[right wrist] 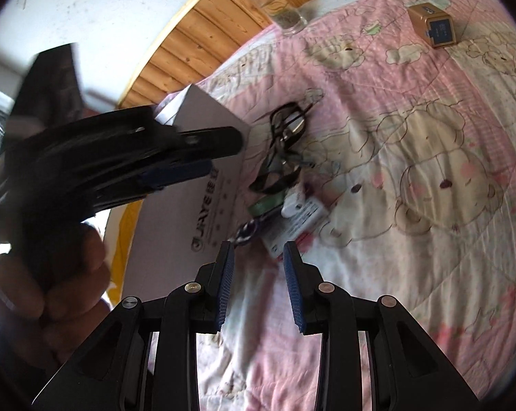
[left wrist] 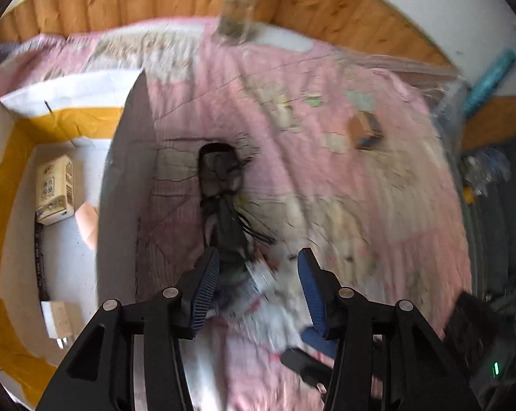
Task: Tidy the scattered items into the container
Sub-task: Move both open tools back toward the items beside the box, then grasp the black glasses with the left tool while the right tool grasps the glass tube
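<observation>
Left gripper [left wrist: 258, 274]: jaws apart, holding nothing, low centre of its view, over a blurred clutter of small items.
Right gripper [right wrist: 257, 263]: jaws apart, empty – pointing at a white card pack [right wrist: 297, 224].
Hand [right wrist: 49, 287]: lower left of the right view, fingers wrapped round the left tool's black handle.
Box [left wrist: 126, 178]: white cardboard, yellow-lined, left of frame; a beige carton [left wrist: 55, 190] and a white plug [left wrist: 57, 322] lie inside.
Quilt [right wrist: 412, 178]: pink, stitched, cartoon-printed.
Glasses [right wrist: 287, 125]: thin black frames, on the quilt just beside the box.
Gold box [right wrist: 434, 29]: upper right.
Jar [right wrist: 275, 5]: clear glass, metal lid – top.
</observation>
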Available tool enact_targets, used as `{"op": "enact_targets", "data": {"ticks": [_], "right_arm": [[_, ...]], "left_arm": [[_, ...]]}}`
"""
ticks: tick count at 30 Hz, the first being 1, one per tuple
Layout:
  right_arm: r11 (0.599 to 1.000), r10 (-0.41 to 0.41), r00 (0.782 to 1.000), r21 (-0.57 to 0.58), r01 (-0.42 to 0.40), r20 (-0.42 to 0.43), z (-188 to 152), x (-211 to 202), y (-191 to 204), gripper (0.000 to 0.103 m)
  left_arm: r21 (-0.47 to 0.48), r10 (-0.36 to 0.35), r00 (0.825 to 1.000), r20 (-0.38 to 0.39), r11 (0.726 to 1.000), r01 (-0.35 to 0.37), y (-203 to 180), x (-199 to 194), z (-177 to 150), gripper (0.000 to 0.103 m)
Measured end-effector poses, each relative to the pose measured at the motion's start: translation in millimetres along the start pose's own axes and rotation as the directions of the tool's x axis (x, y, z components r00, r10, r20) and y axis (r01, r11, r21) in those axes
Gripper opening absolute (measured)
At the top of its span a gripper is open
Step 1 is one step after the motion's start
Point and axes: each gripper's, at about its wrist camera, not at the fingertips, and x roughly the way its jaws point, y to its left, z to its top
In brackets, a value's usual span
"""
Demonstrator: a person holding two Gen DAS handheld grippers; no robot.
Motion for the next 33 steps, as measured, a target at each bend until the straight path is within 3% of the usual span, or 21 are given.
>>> {"op": "enact_targets", "data": {"ticks": [9,11,12,13,20,26,28,30,33], "right_arm": [[0.999,-0.046,0.999,-0.029,0.045,-0.027,29.8,23.7,-12.5,0.041],[0.998,-0.050,0.998,-0.033,0.048,-0.046,29.8,30.8,-16.1,0.041],[0.998,-0.055,0.997,-0.040,0.053,-0.054,30.0,34.2,-17.2,0.041],[0.997,-0.060,0.996,-0.049,0.057,-0.062,30.9,37.8,-17.5,0.041],[0.994,-0.073,0.993,-0.091,0.065,-0.087,43.7,59.2,-13.6,0.041],[0.981,-0.136,0.980,-0.160,0.112,-0.146,57.7,94.6,-8.1,0.038],[0.978,-0.142,0.977,-0.173,0.114,-0.160,60.5,102.9,-9.2,0.030],[0.975,-0.152,0.973,-0.187,0.119,-0.174,63.1,105.6,-9.0,0.017],[0.985,-0.129,0.974,-0.137,0.105,-0.185,65.7,103.2,-17.1,0.013]], "left_arm": [[-0.030,0.104,0.985,-0.139,0.994,-0.110,13.8,89.3,38.6,0.049],[-0.001,0.155,0.980,-0.125,0.988,-0.157,13.9,99.0,42.4,0.048],[0.022,0.172,0.978,-0.122,0.985,-0.170,12.8,102.4,44.2,0.038],[0.042,0.178,0.978,-0.109,0.984,-0.174,12.2,104.4,46.2,0.038],[0.039,0.113,0.993,-0.043,0.993,-0.111,16.1,90.8,57.1,0.037],[0.035,0.047,0.999,0.002,0.998,-0.047,15.9,62.5,57.1,0.038],[0.026,0.028,1.000,0.010,0.999,-0.028,16.7,52.7,59.3,0.037],[0.015,0.005,1.000,0.014,1.000,-0.005,18.4,44.5,62.5,0.037],[0.017,-0.019,0.999,0.033,1.000,0.018,20.2,28.0,60.5,0.037]]}}
